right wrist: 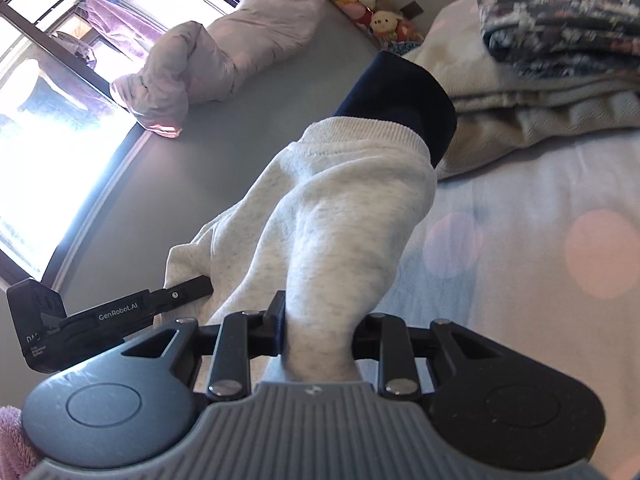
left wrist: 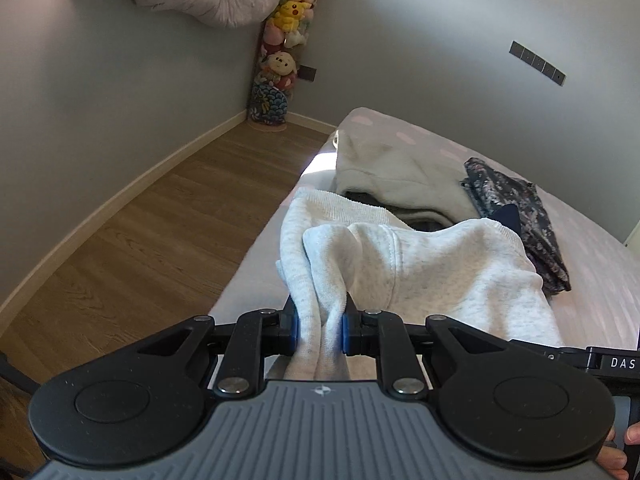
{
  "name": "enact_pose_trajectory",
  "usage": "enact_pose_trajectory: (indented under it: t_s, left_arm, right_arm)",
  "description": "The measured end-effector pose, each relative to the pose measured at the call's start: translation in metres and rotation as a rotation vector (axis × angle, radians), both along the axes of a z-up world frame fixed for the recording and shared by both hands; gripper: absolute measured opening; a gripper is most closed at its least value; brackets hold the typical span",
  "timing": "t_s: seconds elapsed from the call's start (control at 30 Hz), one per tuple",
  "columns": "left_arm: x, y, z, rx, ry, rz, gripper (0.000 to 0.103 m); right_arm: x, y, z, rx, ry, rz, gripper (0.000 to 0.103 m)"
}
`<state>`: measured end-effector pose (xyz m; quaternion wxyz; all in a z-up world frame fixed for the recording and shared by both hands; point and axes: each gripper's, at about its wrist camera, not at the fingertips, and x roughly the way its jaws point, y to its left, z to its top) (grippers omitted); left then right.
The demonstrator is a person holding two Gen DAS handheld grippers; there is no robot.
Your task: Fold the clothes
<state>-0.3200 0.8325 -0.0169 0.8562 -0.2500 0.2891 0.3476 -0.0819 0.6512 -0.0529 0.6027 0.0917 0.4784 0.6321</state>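
The left gripper (left wrist: 320,330) has its jaws pinching a bunched fold of the light grey sweatshirt (left wrist: 420,268), and the right gripper (right wrist: 318,336) has its jaws clamped on another bunch of the same garment, whose ribbed hem shows a navy lining (right wrist: 400,96) at the far end. The sweatshirt hangs lifted between the two grippers over the near edge of the bed (left wrist: 592,264). Beyond the sweatshirt on the bed lies a cream garment (left wrist: 392,172), and just right of that sits a folded dark floral garment (left wrist: 516,208).
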Motion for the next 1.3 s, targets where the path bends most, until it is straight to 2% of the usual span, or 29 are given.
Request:
enact_pose_trajectory:
  t_s: [0.3, 0.5, 0.6, 0.63, 0.67, 0.73, 0.8, 0.87, 1.0, 1.17, 1.2, 1.23, 1.3]
  left_arm:
    - [0.023, 0.041, -0.058, -0.036, 0.035, -0.027, 0.016]
    - [0.029, 0.05, -0.081, -0.041, 0.069, -0.019, 0.016]
    - [0.029, 0.053, -0.086, -0.054, 0.084, -0.008, 0.017]
    - [0.028, 0.053, -0.086, -0.058, 0.083, -0.005, 0.018]
    - [0.028, 0.054, -0.085, -0.062, 0.084, -0.003, 0.019]
    - [0.028, 0.056, -0.082, -0.07, 0.09, 0.001, 0.021]
    - [0.027, 0.058, -0.082, -0.083, 0.091, 0.009, 0.022]
    - [0.025, 0.061, -0.081, -0.096, 0.091, 0.017, 0.024]
    - [0.032, 0.063, -0.082, -0.093, 0.125, 0.013, 0.024]
    - [0.039, 0.063, -0.087, -0.084, 0.158, 0.01, 0.024]
    - [0.039, 0.062, -0.088, -0.08, 0.163, 0.008, 0.024]
    - [0.04, 0.062, -0.088, -0.073, 0.167, 0.006, 0.022]
    - [0.042, 0.06, -0.087, -0.059, 0.175, 0.001, 0.02]
  right_arm:
    - [0.021, 0.042, -0.041, -0.073, -0.016, -0.024, 0.03]
    - [0.03, 0.053, -0.065, -0.124, -0.036, -0.031, 0.031]
    - [0.038, 0.058, -0.066, -0.136, -0.015, -0.01, 0.039]
    - [0.042, 0.059, -0.066, -0.138, -0.003, -0.001, 0.046]
    - [0.047, 0.059, -0.065, -0.135, 0.017, 0.007, 0.061]
    - [0.061, 0.056, -0.06, -0.115, 0.056, 0.005, 0.073]
    - [0.078, 0.055, -0.059, -0.114, 0.104, -0.008, 0.077]
    - [0.096, 0.057, -0.058, -0.114, 0.1, -0.053, 0.079]
    - [0.127, 0.074, -0.068, -0.114, 0.171, -0.071, 0.079]
    - [0.138, 0.108, -0.082, -0.102, 0.228, -0.022, 0.077]
    - [0.139, 0.11, -0.084, -0.094, 0.232, -0.005, 0.071]
    - [0.138, 0.111, -0.081, -0.087, 0.207, 0.011, 0.06]
    - [0.133, 0.113, -0.074, -0.068, 0.14, 0.044, 0.051]
